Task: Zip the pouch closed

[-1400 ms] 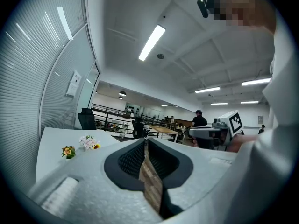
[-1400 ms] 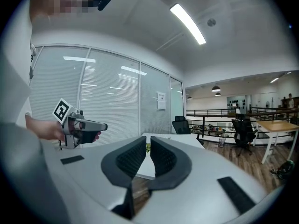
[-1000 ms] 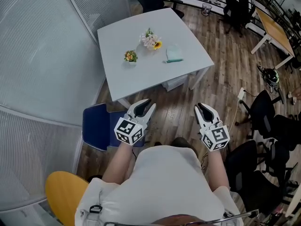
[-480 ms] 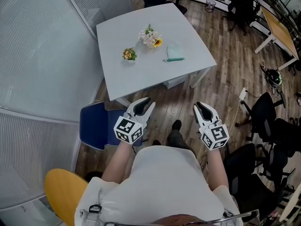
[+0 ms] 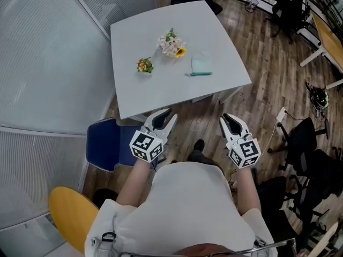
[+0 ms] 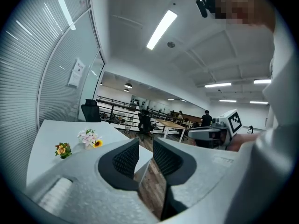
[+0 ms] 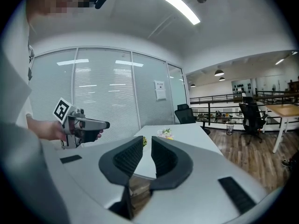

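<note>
The pale teal pouch (image 5: 200, 66) lies flat on the white table (image 5: 161, 84), right of a flower bouquet (image 5: 170, 44). Both grippers hang in front of my body, short of the table's near edge and well apart from the pouch. My left gripper (image 5: 163, 121) is shut with nothing between its jaws; in the left gripper view (image 6: 145, 146) only a thin slit shows. My right gripper (image 5: 230, 123) is likewise shut and empty, and its own view (image 7: 147, 143) points at the table. I cannot make out the pouch in either gripper view.
A small potted flower (image 5: 143, 66) stands left of the bouquet. A blue chair (image 5: 107, 143) sits by the table's near left corner, a yellow seat (image 5: 72, 216) behind it. Glass partitions (image 5: 48, 63) line the left. Black office chairs (image 5: 305, 143) stand at right on the wood floor.
The table has drawn slightly nearer and shifted in the head view as the person steps toward it. Both grippers stay in the same pose, jaws unchanged.
</note>
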